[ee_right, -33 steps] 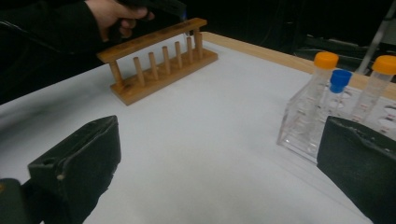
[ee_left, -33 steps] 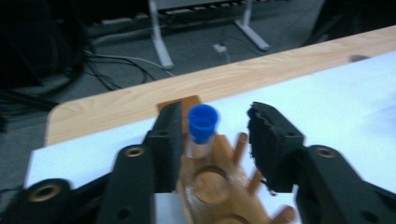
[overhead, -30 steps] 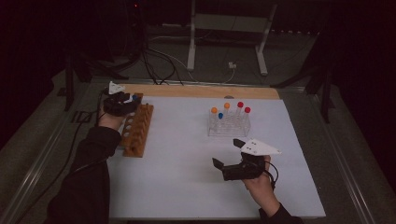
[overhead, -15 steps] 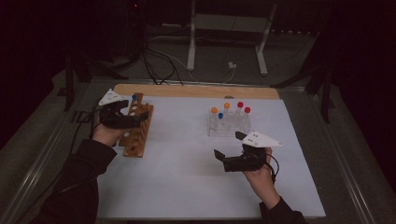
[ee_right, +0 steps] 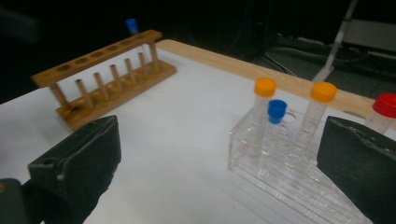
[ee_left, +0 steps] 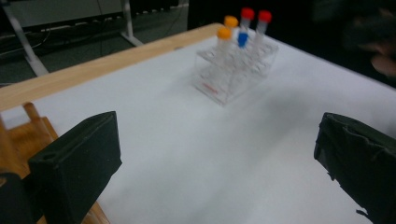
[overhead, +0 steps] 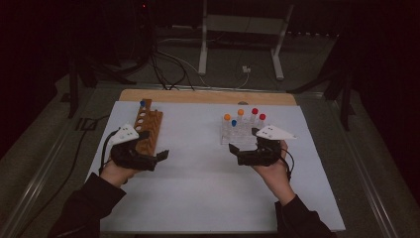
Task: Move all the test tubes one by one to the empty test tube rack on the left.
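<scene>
My left gripper hangs beside the wood rack, jaws just spread and empty; right gripper, jaws spread, faces the clear rack for a tube

Orange, blue, red caps; seemingly clear rack

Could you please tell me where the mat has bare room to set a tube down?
Free: the white mat between wooden rack and clear rack, and its near strip. Crowded: beside each rack, where the left gripper and right gripper hover.
</scene>
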